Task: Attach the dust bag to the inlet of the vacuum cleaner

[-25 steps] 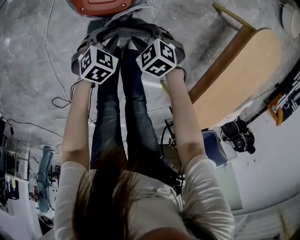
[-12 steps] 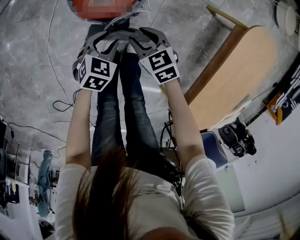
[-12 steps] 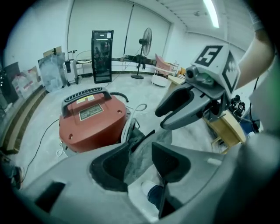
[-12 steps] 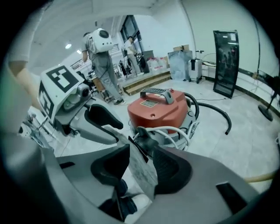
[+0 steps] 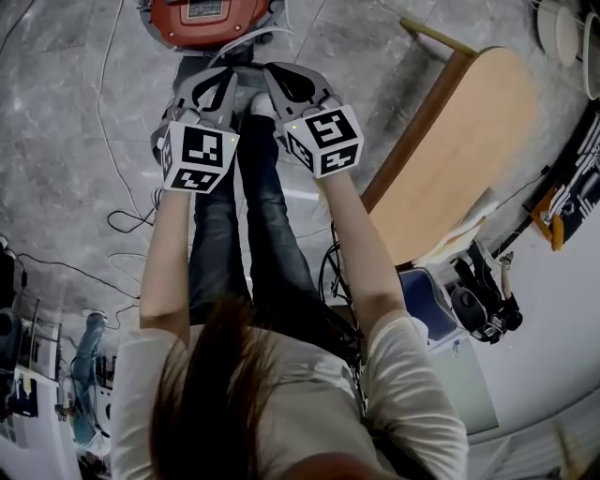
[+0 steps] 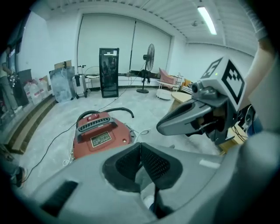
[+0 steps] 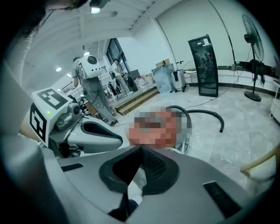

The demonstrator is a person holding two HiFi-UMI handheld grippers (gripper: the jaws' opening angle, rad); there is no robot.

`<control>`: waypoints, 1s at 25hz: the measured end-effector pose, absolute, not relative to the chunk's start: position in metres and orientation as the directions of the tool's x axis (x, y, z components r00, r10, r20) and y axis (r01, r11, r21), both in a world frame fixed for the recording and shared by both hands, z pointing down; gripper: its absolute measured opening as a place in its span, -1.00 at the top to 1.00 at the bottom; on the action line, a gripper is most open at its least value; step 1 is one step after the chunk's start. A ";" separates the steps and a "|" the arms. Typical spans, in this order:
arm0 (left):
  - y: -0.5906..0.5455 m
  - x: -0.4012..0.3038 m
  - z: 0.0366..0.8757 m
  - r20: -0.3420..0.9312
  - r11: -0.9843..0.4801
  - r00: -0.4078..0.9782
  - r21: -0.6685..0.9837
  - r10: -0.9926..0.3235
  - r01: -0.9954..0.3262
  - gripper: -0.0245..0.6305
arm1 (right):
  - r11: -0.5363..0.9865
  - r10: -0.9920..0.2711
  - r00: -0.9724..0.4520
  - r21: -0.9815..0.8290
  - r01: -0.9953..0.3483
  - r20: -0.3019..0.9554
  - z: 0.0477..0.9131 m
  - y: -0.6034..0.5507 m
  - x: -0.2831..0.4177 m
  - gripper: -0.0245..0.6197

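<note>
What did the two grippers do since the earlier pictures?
The left gripper and right gripper both pulled up and away from the red vacuum cleaner. Their wide-spread jaws closed shut with nothing between them. The vacuum cleaner stayed on the floor, and the wooden table stayed put.

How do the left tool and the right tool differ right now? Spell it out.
The right tool aims straight at the red vacuum cleaner; the left tool aims just beside it. Seen from above, the left tool leans right and the right tool leans left. Both are shut and empty.
</note>
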State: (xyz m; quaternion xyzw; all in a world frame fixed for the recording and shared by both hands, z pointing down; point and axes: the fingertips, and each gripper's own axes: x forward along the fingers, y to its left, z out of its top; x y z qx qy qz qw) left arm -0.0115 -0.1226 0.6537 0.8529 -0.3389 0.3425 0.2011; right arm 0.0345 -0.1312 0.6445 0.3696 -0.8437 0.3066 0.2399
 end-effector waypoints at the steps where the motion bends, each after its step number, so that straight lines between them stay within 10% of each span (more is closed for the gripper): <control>1: -0.126 -0.012 0.647 0.710 -0.687 0.535 0.100 -0.457 -0.719 0.87 | 0.541 -0.483 -0.613 -0.337 -0.771 0.625 0.639 -0.132 0.035 0.91; 25: -0.157 -0.010 0.412 0.463 -0.559 0.551 0.136 -0.694 -0.818 0.88 | 0.535 -0.686 -0.589 -0.252 -0.806 0.428 0.384 -0.159 0.077 0.92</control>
